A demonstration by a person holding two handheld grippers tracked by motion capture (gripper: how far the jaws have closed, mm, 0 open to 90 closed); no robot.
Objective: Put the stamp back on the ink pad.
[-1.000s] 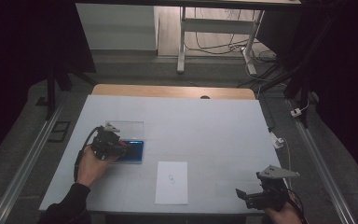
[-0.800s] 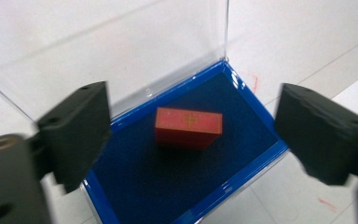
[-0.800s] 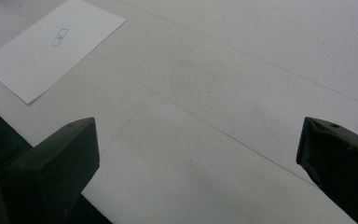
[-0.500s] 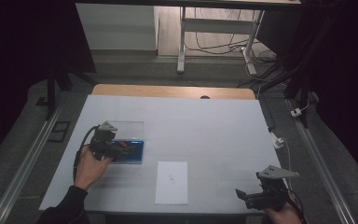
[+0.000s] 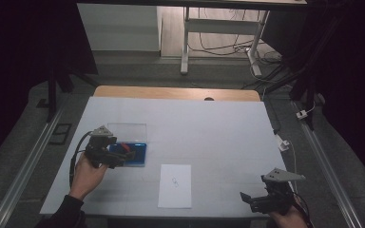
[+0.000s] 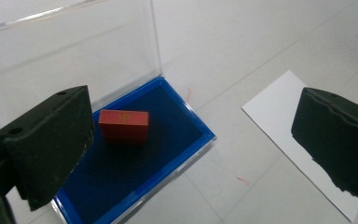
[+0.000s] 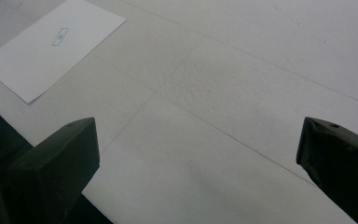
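Because the clear lid [image 6: 74, 51] of the blue-lined case [image 6: 177, 154] stands swung up and back, the case's inside lies open from above, which suits a reach down into it. The left gripper [image 6: 191, 140] hangs over the case with its jaws spread wide and nothing between them, tilted down toward the red block [image 6: 124, 127], so the likely aim is to pick that block out. The red block stands on the dark blue lining toward the lid side of the case, clear of the walls; its broad face with a small gold mark turns up toward the camera, and its long axis runs roughly along the hinge line of the case. In the high view the case [image 5: 140, 156] sits at the table's left, just beside a white sheet [image 5: 175, 186] bearing a small printed mark. The right gripper [image 5: 266, 199] rests at the near right edge of the white table [image 5: 209, 123], jaws likewise spread and empty, well apart from the case, apparently waiting.
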